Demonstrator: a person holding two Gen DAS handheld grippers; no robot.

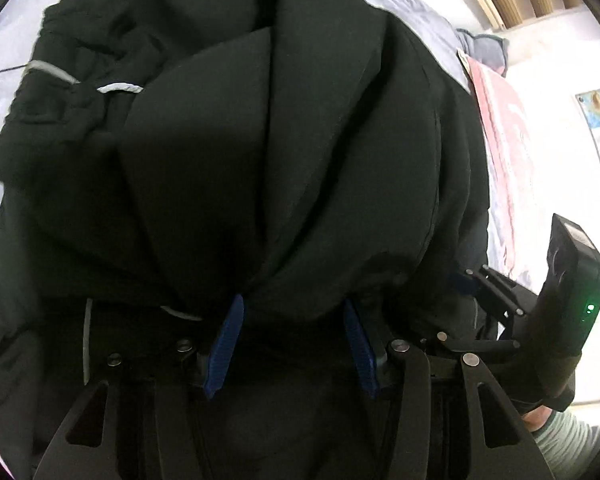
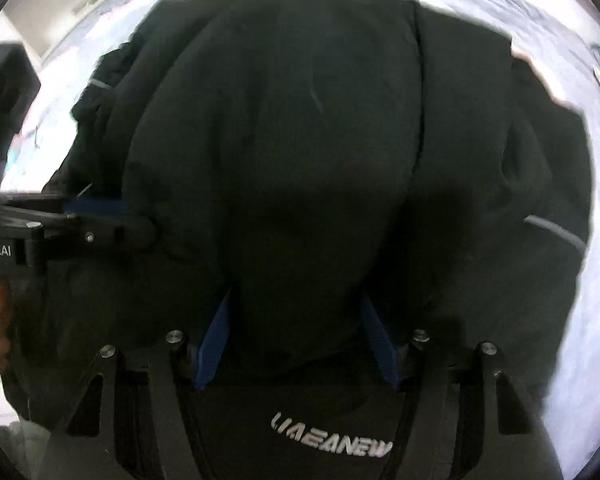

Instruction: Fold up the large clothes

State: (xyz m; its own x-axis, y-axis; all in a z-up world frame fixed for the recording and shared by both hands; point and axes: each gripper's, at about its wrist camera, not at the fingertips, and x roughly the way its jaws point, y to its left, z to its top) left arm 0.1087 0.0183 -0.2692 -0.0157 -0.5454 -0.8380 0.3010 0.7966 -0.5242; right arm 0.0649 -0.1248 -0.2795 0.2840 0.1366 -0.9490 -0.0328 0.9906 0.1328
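Bed (image 1: 4, 92) under pale grey-lilac bedding, softly wrinkled, visible only around the edges of both wrist views. Large black jacket (image 1: 268, 152) spread directly on it, bunched into thick folds and covering most of the surface; thin grey reflective strips on the fabric, white lettering near the lower edge in the right wrist view. Pink patterned blanket (image 1: 500, 152) along the bed's far side, just beside the jacket, at the wall. Small dark grey cloth bundle (image 1: 486, 50) at the upper end of that blanket, too small to identify further. Same pale bedding (image 2: 592, 280) beyond the jacket (image 2: 300, 152) in the right wrist view, blurred.
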